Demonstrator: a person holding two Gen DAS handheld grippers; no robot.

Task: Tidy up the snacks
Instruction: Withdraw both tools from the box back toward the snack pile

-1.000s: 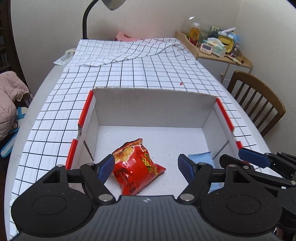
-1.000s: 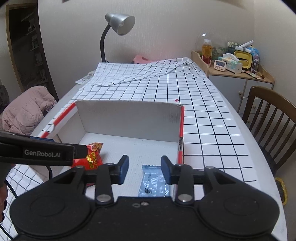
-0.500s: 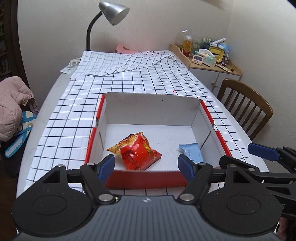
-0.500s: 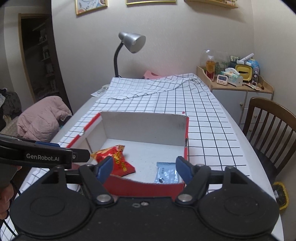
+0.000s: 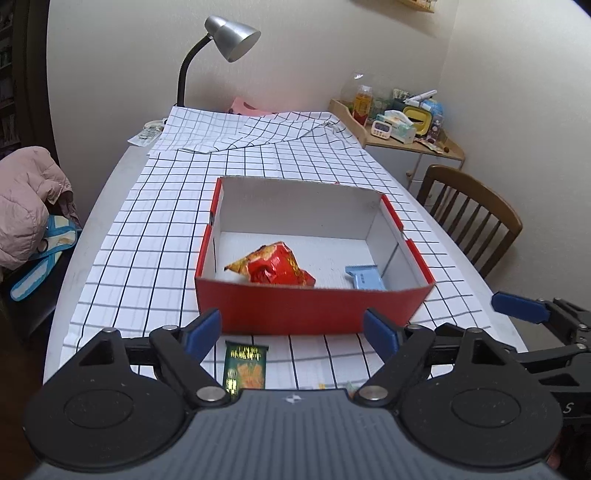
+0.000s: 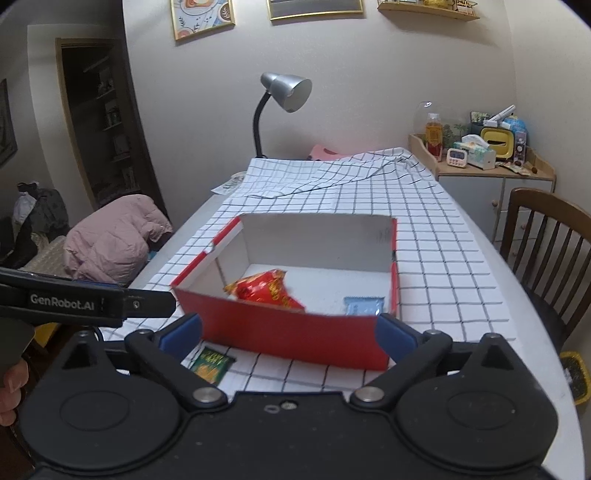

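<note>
A red box (image 5: 310, 308) with a white inside stands on the checked tablecloth; it also shows in the right wrist view (image 6: 288, 334). Inside it lie a red snack bag (image 5: 275, 265) (image 6: 267, 290) and a light blue packet (image 5: 364, 277) (image 6: 364, 305). A dark green snack packet (image 5: 245, 365) (image 6: 212, 363) lies on the cloth in front of the box. My left gripper (image 5: 293, 328) is open and empty, just short of the box's near wall, above the green packet. My right gripper (image 6: 290, 332) is open and empty, in front of the box.
A grey desk lamp (image 5: 229, 35) stands at the table's far end. A wooden chair (image 5: 476, 221) is at the right. A side cabinet (image 6: 491, 173) holds bottles and boxes. A pink jacket (image 6: 114, 236) lies on a seat to the left.
Both grippers have pulled back and up from inside the box to in front of it. The right gripper's jaws have opened wider. The green packet has come into view.
</note>
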